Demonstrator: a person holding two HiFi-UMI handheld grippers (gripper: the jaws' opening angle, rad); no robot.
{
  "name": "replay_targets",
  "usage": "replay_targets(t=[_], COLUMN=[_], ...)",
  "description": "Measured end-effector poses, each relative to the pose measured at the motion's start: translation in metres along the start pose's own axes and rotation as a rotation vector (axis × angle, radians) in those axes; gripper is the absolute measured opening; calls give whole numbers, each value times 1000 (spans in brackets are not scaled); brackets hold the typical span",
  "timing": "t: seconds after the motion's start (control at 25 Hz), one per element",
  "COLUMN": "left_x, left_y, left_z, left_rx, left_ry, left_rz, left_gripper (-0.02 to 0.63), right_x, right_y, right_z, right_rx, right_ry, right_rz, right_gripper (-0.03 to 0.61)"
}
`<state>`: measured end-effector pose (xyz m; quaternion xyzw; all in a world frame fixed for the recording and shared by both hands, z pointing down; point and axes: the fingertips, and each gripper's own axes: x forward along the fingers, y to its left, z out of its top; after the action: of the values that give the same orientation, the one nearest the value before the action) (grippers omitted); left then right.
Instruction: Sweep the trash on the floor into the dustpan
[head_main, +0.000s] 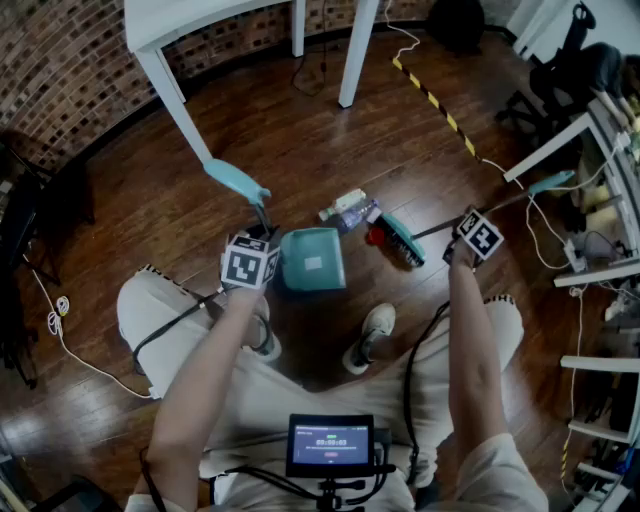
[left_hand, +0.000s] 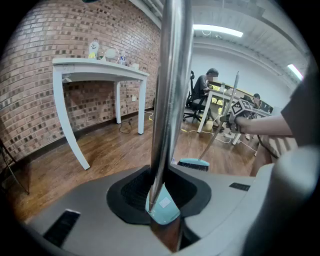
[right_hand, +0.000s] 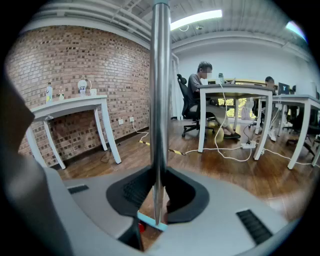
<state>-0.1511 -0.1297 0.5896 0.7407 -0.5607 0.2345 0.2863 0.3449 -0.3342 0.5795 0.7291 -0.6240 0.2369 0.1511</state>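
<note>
2 arms sloping down, left tool gripping dustpan handle, right tool gripping broom

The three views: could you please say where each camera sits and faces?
Head view: on the person's head, facing steeply down at dustpan, broom and trash; forearms and legs show.
Left gripper view: rides the left gripper, looking along jaws shut on the dustpan handle toward the white table; the right forearm shows.
Right gripper view: rides the right gripper, along jaws shut on the broom handle, toward office desks.
Shared: both gripper views show that table.
</note>
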Motion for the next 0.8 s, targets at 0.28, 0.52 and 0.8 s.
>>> replay_targets(t=[0.28, 0.52, 0.8], left_x=[0, 1, 0], left_y=[5, 6, 10], left_z=[2, 0, -5], left_rx=[28, 24, 8], left_ry=[4, 11, -19], left_rz=[-1, -4, 53], left_gripper=[75, 75, 75], right_x=[-26, -21, -21], right_y=[-23, -21, -4], right_z=[18, 3, -14], right_rx=[3, -43, -34], right_ry=[-70, -25, 30], right_rz=[-73, -62, 0], right_gripper=[103, 101, 101])
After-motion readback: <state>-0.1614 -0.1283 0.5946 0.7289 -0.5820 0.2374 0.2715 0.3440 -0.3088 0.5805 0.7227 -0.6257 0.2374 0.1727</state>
